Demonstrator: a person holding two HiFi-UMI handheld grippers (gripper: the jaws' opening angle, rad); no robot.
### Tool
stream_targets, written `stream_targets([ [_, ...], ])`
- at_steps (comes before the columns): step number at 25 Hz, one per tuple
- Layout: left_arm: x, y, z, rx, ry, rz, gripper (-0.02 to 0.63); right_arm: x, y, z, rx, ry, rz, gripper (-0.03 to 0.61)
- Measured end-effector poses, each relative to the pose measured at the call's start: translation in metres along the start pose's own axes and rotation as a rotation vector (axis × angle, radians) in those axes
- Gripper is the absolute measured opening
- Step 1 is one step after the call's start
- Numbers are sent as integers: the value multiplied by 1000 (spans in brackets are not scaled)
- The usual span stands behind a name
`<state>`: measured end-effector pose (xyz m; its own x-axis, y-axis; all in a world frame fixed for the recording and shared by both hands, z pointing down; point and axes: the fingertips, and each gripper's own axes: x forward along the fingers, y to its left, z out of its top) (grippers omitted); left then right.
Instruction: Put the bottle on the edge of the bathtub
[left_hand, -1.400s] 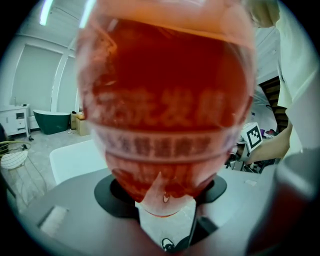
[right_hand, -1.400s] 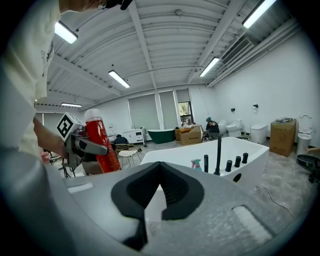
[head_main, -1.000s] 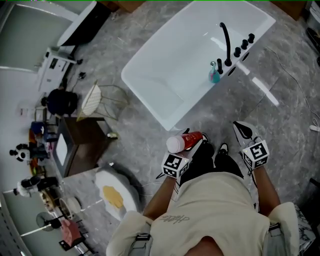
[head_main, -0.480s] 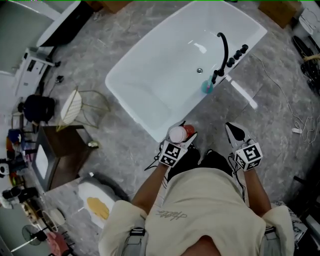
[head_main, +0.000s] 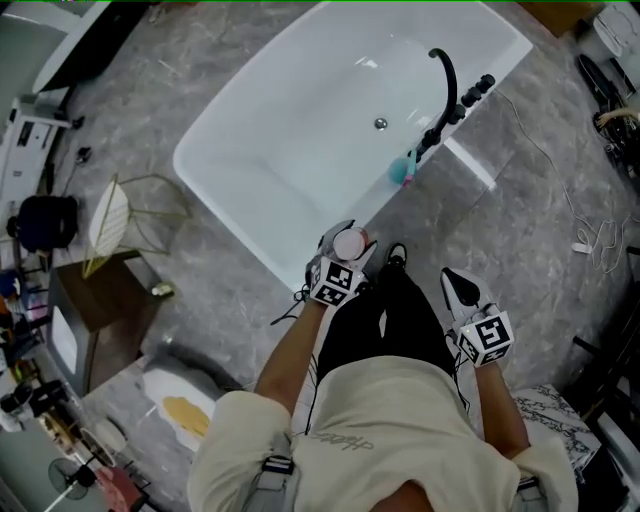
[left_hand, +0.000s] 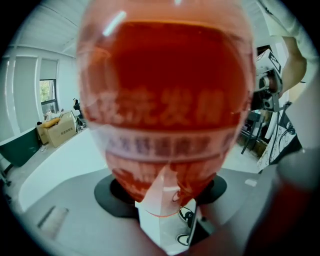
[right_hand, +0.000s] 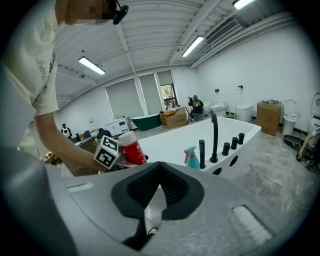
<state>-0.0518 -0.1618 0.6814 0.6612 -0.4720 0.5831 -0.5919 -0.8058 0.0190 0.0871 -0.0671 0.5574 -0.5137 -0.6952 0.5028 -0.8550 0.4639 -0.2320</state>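
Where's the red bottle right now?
Head view: the red white-capped plastic bottle sits gripped in the left tool, right at the white bathtub's near edge.

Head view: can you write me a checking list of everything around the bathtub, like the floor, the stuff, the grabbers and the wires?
Surface: grey marbled floor under the white bathtub.
Job's things: red bottle with a white cap, held at the tub's near rim; contact with the rim cannot be told.
Clutter: teal spray bottle on the rim beside the black faucet.
Grippers: left gripper jaws clamp the red bottle; right gripper jaws together, empty.
Cables: thin white cable on the floor right of the tub.
Surroundings: dark side table and gold wire frame left of the tub.
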Motion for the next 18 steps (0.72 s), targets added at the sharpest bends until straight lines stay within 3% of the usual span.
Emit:
stream_targets([
  [4,36,18,-16,-11,15,27,301,13,-14,-14,5,68,31,0],
  [9,77,33,-38,-7,46,57,302,39,-37,-7,-28,79,63,0],
  [18,108,49,-55,-32,72,108,304,59,-56,-12,-11,133,111,0],
])
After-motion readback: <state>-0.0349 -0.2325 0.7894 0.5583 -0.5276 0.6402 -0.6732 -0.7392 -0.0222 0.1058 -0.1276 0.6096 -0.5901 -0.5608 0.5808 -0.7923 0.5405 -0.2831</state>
